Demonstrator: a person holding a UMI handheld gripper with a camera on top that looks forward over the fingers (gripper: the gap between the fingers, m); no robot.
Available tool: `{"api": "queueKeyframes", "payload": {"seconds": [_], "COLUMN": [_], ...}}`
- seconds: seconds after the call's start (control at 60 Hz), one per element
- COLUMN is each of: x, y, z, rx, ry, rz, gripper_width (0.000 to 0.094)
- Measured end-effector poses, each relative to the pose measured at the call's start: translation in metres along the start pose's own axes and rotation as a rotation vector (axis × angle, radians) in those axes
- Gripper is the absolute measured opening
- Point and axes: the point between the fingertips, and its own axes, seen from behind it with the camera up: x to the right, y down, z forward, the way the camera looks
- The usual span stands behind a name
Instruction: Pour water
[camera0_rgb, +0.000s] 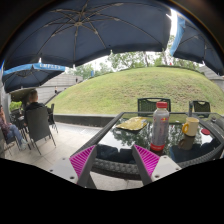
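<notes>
A clear plastic bottle (159, 129) with a red cap and red label stands upright on a dark glass patio table (125, 150). A yellow cup (190, 127) stands on the table just right of the bottle. My gripper (114, 160) is open and empty, its two pink pads (82, 159) spread wide. It is in front of the table's near edge, to the left of the bottle and short of it. Nothing is between the fingers.
Yellow-green placemats (131, 123) lie on the table. Wicker chairs (153, 104) stand behind the table. People sit on chairs (38, 122) at the left under umbrellas. A large dark umbrella (95, 30) is overhead. A grassy slope lies beyond.
</notes>
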Motion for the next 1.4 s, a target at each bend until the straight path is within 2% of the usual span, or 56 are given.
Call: {"api": "queueKeyframes", "payload": {"seconds": [0.433,0.717,0.85,0.95,1.017,1.033,1.067,1.133,1.267,1.4], "x": [0.058,0.147,0.176,0.183,0.189,0.189,0.189,0.195,0.193,0.204], "y": [-0.023,-0.057,-0.053,-0.05,-0.052,-0.054,-0.061,-0.059,-0.061,-0.062], "z": [-0.002,0.03,0.075,0.113,0.13,0.133,0.142,0.142,0.144,0.143], "rx": [0.078,0.161,0.122,0.101,0.097,0.101,0.106,0.102,0.12,0.11], "ry": [0.059,0.157,0.184,0.165,0.169,0.167,0.164,0.192,0.165,0.154], "rz": [-0.016,-0.029,-0.033,-0.018,-0.025,-0.029,-0.044,-0.057,-0.063,0.033], "gripper_width": [0.0771,0.0772,0.0769,0.0767,0.0724,0.0677,0.0516,0.049,0.034,0.034]}}
